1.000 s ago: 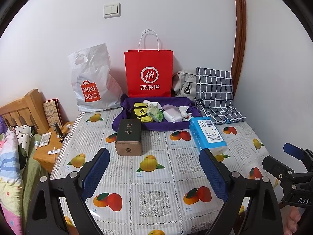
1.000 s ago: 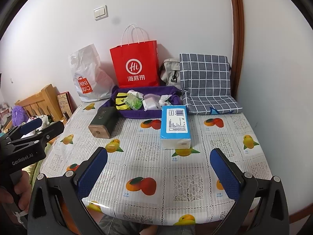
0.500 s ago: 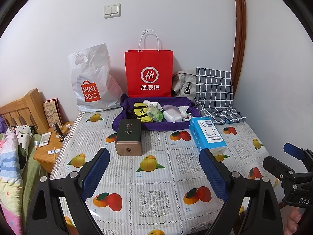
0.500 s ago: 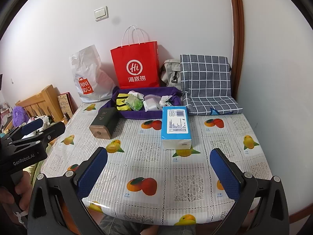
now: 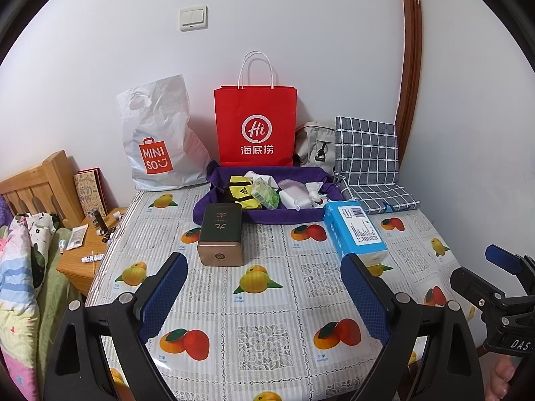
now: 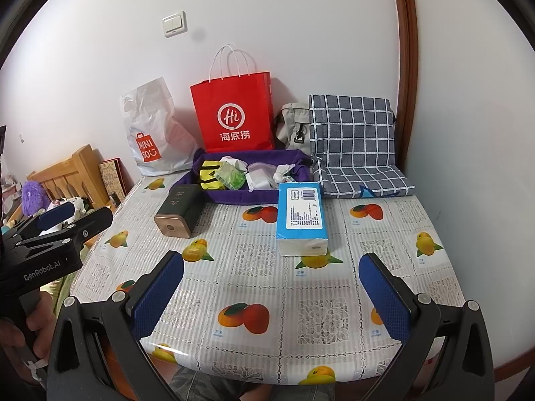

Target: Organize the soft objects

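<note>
- The left gripper (image 5: 264, 287) and right gripper (image 6: 271, 292) hover over the near edge of the fruit-print plastic tablecloth (image 6: 267, 267), jaws spread wide, holding nothing.
- The soft blue-and-white tissue pack (image 6: 301, 217) lies near the table's middle, just in front of the purple fabric tray (image 6: 234, 195) of small soft items.
- Risk: a hard pinch would likely crush the pack, and the slick cloth may let it slide.
- The dark rectangular tin with a bronze end (image 6: 179, 210) sits left of the pack, apart; the red paper bag (image 5: 255, 127) stands behind the tray.

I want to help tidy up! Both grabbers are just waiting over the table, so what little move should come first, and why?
Probably ease the right gripper forward toward the blue tissue pack. Both it and the left gripper are open and hold nothing, and the pack lies straight ahead, outside the purple tray of soft things.
</note>
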### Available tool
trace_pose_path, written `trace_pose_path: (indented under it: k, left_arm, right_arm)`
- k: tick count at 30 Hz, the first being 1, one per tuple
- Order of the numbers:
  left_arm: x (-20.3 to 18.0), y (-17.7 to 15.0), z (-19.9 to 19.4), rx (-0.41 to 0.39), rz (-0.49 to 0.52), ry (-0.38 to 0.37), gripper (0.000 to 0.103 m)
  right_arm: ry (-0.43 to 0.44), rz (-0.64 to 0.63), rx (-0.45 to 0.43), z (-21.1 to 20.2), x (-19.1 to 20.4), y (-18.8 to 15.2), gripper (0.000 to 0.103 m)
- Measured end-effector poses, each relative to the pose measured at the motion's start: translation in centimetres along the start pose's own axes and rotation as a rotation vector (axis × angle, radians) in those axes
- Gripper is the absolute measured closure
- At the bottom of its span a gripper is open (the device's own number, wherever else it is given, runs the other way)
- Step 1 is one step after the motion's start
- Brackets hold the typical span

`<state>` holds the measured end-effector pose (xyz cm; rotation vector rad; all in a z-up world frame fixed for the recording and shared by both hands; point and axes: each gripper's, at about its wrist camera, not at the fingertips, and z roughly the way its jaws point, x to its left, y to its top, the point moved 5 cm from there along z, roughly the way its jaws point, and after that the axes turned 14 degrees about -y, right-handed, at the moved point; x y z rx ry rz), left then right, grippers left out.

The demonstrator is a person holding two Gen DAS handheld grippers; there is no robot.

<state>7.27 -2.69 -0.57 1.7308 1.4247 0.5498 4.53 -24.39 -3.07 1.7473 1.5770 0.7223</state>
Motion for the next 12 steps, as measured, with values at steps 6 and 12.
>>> trace_pose_path:
  k: [6, 12]
  left_arm:
    - [-0.04, 0.04, -0.04, -0.002, -0.001, 0.005, 0.010]
    - [0.05, 0.02, -0.03, -0.001, -0.001, 0.001, 0.010]
  right_arm:
    - [0.000, 0.000, -0.001, 0.02, 0.04, 0.05, 0.000]
    - [0.003, 0.000, -0.003, -0.12, 0.10, 0.21, 0.000]
